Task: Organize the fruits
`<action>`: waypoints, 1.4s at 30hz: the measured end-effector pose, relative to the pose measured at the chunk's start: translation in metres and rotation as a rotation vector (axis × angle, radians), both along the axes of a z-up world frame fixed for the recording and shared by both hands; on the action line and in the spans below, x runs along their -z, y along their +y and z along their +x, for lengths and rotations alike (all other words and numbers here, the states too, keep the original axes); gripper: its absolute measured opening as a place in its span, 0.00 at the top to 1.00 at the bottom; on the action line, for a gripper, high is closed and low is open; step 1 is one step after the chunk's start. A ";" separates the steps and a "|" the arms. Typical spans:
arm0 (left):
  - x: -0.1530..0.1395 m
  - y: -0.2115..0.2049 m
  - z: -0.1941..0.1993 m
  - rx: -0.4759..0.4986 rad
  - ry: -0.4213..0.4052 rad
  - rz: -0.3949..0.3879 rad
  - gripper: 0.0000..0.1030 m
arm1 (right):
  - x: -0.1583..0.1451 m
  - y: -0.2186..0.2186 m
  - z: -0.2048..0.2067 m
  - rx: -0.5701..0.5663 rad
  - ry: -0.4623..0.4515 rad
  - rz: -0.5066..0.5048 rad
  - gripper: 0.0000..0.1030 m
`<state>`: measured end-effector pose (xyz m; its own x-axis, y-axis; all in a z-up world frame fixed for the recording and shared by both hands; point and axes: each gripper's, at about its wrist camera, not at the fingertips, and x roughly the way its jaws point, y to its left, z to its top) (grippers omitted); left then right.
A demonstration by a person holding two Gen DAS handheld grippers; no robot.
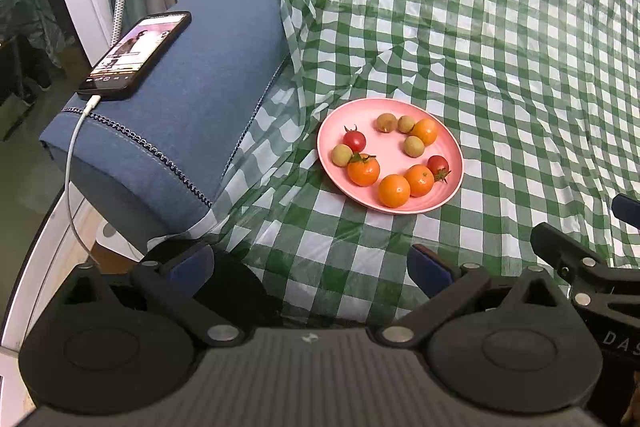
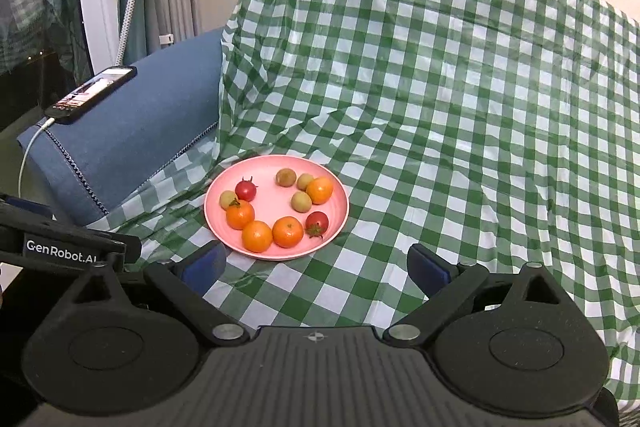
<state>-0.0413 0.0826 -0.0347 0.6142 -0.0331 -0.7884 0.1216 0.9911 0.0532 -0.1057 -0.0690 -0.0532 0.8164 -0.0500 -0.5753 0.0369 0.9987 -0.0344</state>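
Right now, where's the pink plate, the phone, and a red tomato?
pink plate (image 2: 276, 205), right wrist view, bare middle.
phone (image 1: 134, 55), left wrist view, its screen.
red tomato (image 2: 245, 190), right wrist view, its skin.

My black left gripper (image 1: 310, 267) and black right gripper (image 2: 316, 263) hover side by side, blue-padded jaws spread wide, gripping nothing.

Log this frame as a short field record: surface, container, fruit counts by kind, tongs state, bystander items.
surface: green checked cloth
container: pink plate lying on the cloth
orange fruits: four, e.g.
red cherry tomatoes: two, e.g.
small greenish-brown fruits: four, e.g.
left tongs: open, empty, short of the plate
right tongs: open, empty, short of the plate
bystander: phone with cable, lit, on blue armrest
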 end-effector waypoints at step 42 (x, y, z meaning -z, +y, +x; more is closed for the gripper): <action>-0.005 -0.013 -0.006 0.021 -0.045 0.119 0.00 | -0.005 0.004 -0.010 0.030 -0.019 0.009 0.01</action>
<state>-0.0472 0.0694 -0.0295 0.6489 0.0463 -0.7595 0.1371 0.9747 0.1765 -0.1162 -0.0650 -0.0479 0.8256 -0.0698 -0.5600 0.0676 0.9974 -0.0246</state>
